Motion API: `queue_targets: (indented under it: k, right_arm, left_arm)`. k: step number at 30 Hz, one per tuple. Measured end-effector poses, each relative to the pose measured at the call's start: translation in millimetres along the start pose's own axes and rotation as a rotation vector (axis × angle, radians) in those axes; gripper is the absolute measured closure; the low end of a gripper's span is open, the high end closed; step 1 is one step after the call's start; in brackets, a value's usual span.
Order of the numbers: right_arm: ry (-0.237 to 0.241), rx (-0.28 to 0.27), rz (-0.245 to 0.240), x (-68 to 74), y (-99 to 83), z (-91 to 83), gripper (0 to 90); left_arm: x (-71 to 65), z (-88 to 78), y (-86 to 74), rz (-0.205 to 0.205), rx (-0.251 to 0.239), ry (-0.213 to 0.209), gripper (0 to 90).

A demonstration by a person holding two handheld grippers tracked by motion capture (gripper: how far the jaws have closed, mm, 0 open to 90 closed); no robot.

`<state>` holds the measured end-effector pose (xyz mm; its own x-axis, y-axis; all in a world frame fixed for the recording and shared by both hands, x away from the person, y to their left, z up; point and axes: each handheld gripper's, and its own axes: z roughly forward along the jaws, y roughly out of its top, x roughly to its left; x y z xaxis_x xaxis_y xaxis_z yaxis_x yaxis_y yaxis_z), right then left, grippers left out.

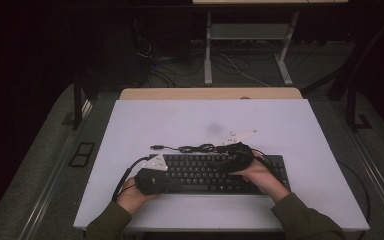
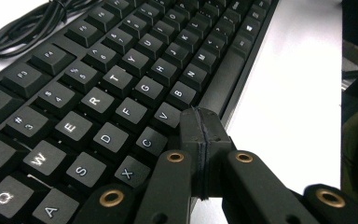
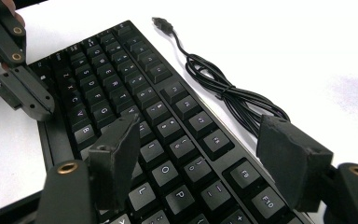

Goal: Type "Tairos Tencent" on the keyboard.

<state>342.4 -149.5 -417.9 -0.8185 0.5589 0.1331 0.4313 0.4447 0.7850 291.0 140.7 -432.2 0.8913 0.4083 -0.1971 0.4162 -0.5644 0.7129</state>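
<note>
Left gripper [image 2: 200, 135] clenched empty at the keyboard [image 1: 207, 172] near edge by the spacebar. Right gripper [image 3: 200, 154] spread wide over right keys; cable [image 3: 223, 91] coiled beyond far edge.

A flat black computer keyboard [image 1: 205, 173] lies on the white rectangular table [image 1: 180, 120], near the person's edge and a little right of the middle. Behind it, touching its far edge, the thin black coiled cable [image 1: 197, 148] runs leftward and ends in a plug [image 1: 156, 147] lying on the bare tabletop. The left gripper [image 2: 200, 140] sits over the keyboard's near left part, close by the space bar. The right gripper [image 3: 200, 154] sits above the keyboard's right half, towards its far edge.
</note>
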Motion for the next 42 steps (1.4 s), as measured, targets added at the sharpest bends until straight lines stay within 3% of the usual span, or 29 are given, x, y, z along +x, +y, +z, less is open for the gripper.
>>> queue_targets:
  k: [22, 32, 42]
  right_arm:
    - [0.0, 0.001, -0.002, 0.4, 0.1, -0.2, 29.7]
    - [0.0, 0.003, -0.004, 0.3, 0.2, 0.0, 29.7]
    - [0.002, 0.004, -0.003, 1.4, 0.2, 1.7, 29.6]
  left_arm:
    - [2.1, 0.0, -0.1, 0.002, 0.005, 0.012, 89.6]
    - [4.3, -9.0, 5.8, -0.002, -0.047, 0.025, 89.5]
    - [16.3, -13.9, 13.8, -0.017, -0.086, 0.069, 86.7]
